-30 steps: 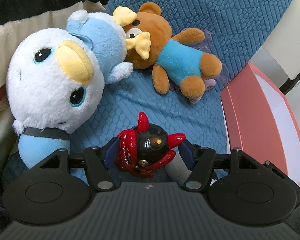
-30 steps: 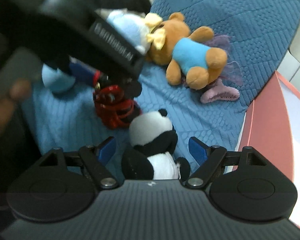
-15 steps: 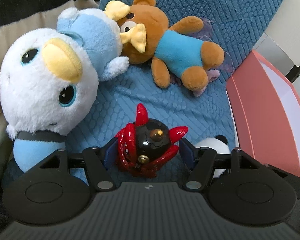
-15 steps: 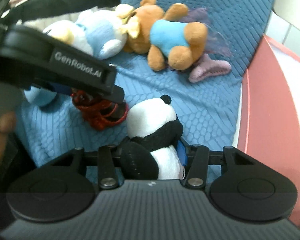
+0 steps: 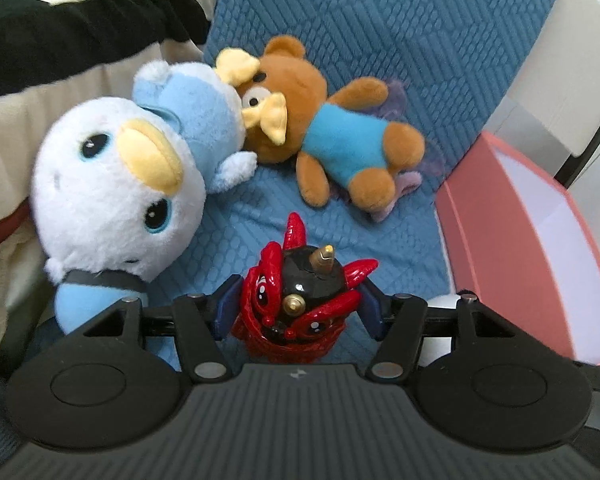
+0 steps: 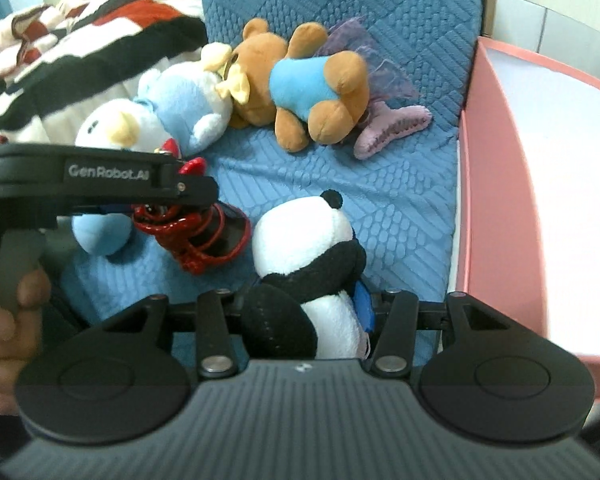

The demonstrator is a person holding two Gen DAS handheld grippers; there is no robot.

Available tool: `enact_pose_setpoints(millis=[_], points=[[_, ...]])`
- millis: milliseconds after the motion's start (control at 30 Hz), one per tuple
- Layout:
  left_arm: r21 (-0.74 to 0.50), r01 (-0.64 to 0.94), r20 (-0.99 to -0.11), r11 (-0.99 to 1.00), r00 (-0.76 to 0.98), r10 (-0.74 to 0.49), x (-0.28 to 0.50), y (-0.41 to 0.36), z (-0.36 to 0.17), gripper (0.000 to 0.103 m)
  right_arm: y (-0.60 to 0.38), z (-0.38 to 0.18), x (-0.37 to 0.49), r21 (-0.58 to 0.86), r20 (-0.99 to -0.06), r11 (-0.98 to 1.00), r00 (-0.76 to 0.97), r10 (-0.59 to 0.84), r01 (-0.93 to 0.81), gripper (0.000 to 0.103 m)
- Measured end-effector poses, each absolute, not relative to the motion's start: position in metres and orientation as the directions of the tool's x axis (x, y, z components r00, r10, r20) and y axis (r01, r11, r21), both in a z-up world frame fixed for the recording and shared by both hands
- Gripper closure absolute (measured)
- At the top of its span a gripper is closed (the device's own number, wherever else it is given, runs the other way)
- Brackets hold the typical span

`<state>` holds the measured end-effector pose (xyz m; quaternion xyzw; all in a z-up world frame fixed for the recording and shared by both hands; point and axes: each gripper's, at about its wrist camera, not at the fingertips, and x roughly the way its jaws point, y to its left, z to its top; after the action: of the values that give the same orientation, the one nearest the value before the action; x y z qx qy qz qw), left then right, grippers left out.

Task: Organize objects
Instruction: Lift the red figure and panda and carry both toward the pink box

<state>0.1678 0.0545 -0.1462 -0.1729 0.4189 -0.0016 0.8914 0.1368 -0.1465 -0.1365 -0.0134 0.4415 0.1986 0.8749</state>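
My left gripper (image 5: 298, 306) is shut on a red and black horned toy figure (image 5: 300, 300), held just above the blue quilted cushion (image 5: 340, 40). It also shows in the right wrist view (image 6: 196, 236). My right gripper (image 6: 304, 304) is shut on a black and white panda plush (image 6: 312, 264), lifted over the cushion. A big white and blue penguin plush (image 5: 112, 184) and a brown bear in a blue shirt (image 5: 324, 136) lie at the back of the cushion.
An open pink box (image 5: 512, 240) with a white inside stands right of the cushion, also in the right wrist view (image 6: 540, 184). A purple plush piece (image 6: 392, 124) lies beside the bear. A striped blanket (image 5: 60, 32) lies at the left.
My right gripper closed on the panda and lifted it. My left gripper rose and drew back with the red toy still in it.
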Motion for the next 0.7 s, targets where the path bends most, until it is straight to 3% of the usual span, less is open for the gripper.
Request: enact_pose_setpoints(millis=[700], points=[[-0.358,-0.106,-0.687,0.928,0.703,-0.185,0.144,0.005,-0.008,0.037,-0.207,0.015,0.129,0.211,-0.678,0.933,0.644,0.355,-0.293,0.053]])
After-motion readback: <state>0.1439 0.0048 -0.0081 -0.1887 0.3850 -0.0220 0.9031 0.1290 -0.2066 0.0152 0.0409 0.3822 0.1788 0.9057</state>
